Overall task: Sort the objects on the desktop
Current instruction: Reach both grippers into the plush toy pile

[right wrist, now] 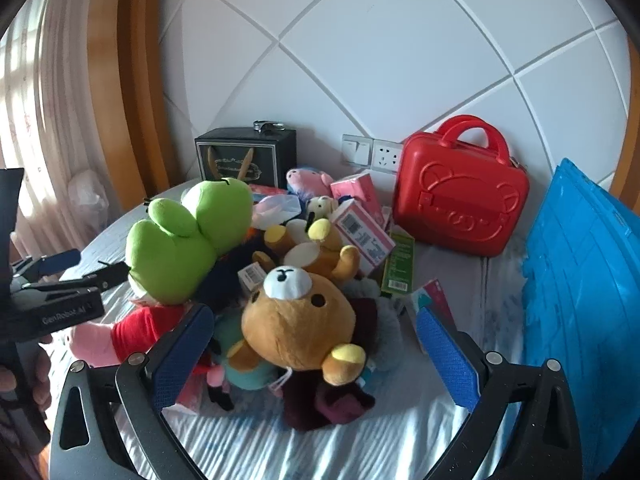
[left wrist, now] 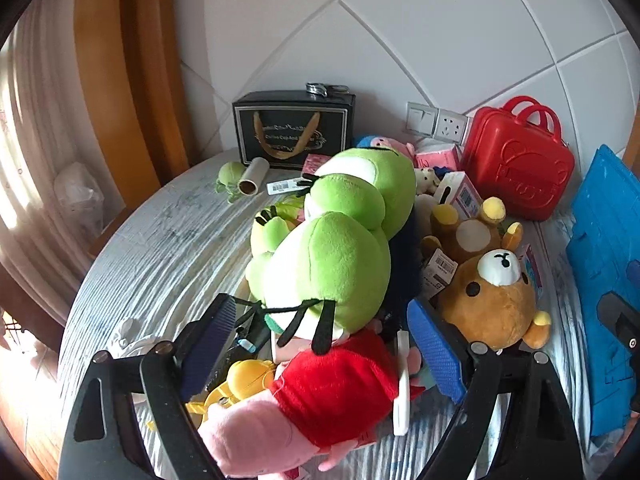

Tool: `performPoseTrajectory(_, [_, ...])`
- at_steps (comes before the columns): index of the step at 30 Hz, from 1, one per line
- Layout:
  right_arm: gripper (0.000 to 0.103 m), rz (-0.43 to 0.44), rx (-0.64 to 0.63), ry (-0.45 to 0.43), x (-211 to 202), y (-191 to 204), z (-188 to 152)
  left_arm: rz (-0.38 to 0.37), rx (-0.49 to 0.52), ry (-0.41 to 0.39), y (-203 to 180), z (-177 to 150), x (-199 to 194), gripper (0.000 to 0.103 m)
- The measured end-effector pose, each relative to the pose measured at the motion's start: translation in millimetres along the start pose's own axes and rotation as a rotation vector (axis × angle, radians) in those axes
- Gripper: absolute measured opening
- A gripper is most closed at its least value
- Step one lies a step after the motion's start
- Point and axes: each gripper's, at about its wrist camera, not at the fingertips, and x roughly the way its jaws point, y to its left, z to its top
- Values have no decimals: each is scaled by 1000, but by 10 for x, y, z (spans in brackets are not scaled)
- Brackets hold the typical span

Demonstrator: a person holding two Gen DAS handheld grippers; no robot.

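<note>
"GenRobot.AI" stands on the left claw (right wrist: 86, 266); the black gift bag's (left wrist: 294, 130) gold lettering reads partly "Coffee Cup And".

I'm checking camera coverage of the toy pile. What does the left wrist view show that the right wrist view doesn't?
Only the left wrist view shows the cardboard tube, the small green plush beside it and the yellow toy. Only the right wrist view shows the green box, the maroon cloth and the left gripper from outside, open. Both show the green frog plush, brown bear, red case, black gift bag and blue crate.
</note>
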Motion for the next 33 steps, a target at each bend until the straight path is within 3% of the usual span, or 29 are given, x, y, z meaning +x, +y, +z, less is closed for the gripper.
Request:
performPoseTrajectory(3, [102,13,24,41,267,158,125,-53,32,53,46,69,327,88])
performPoseTrajectory(5, [90,12,22,66,446,280,191,-54,75,87,66,91,532,84])
performPoseTrajectory(6, [78,18,18,82,524,335,214,-62,101,102,84,96,610,84])
performPoseTrajectory(7, [76,25,14,97,612,389,243,-84,123,113,110,100,669,84])
performPoseTrajectory(13, [75,68,0,128,1052,680,454,-89,331,107,361,106,728,85])
performPoseTrajectory(17, [75,89,-4,150,1296,901,517,-106,304,125,733,123,722,86])
performPoseTrajectory(22, [75,-6,42,220,1388,815,212,-91,279,90,768,169,660,86])
performPoseTrajectory(25, [73,-128,49,249,1300,574,-64,-131,240,106,722,151,633,86])
performPoseTrajectory(28, [73,-238,64,277,1148,339,-266,-162,261,134,529,46,585,85])
performPoseTrajectory(32, [74,-260,125,301,856,65,-486,-200,287,171,273,-180,484,85])
performPoseTrajectory(33, [74,-263,128,308,812,34,-543,-173,274,181,232,-229,455,85])
